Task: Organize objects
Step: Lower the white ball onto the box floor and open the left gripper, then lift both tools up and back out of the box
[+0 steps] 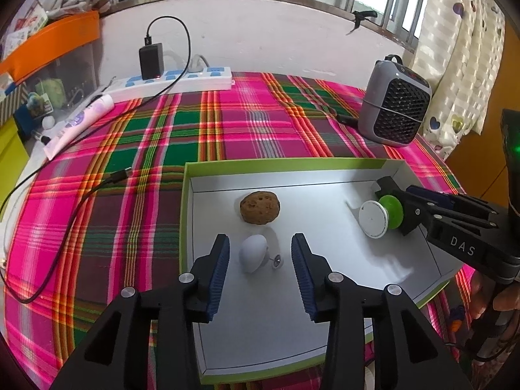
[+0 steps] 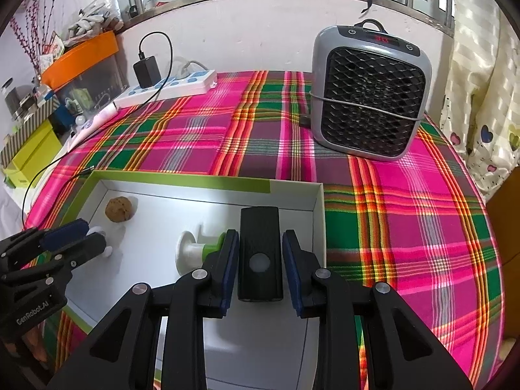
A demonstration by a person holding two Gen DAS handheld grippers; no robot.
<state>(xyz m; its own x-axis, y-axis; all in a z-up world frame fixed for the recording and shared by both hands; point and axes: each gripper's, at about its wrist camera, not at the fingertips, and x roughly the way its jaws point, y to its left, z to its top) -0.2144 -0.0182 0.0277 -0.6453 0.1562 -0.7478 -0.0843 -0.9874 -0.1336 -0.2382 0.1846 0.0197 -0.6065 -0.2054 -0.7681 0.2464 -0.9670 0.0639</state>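
Note:
A shallow white box with a green rim (image 1: 279,163) (image 2: 182,179) lies on the plaid cloth. In it are a brown walnut-like ball (image 1: 260,207) (image 2: 119,209), a white egg-shaped piece on a small stand (image 1: 253,253), and a white and green spool (image 1: 382,216) (image 2: 195,250). My left gripper (image 1: 260,266) is open over the box, its fingers either side of the egg, not touching it. It also shows in the right wrist view (image 2: 81,235). My right gripper (image 2: 260,268) has a black rectangular device (image 2: 260,253) between its pads with narrow gaps showing. It hovers over the box's right end, beside the spool.
A grey fan heater (image 1: 395,104) (image 2: 369,92) stands at the back right. A white power strip with a black charger (image 1: 172,79) (image 2: 169,87) lies at the back. A black cable (image 1: 81,201) runs over the cloth's left side. A white tube (image 1: 78,125) lies at the left edge.

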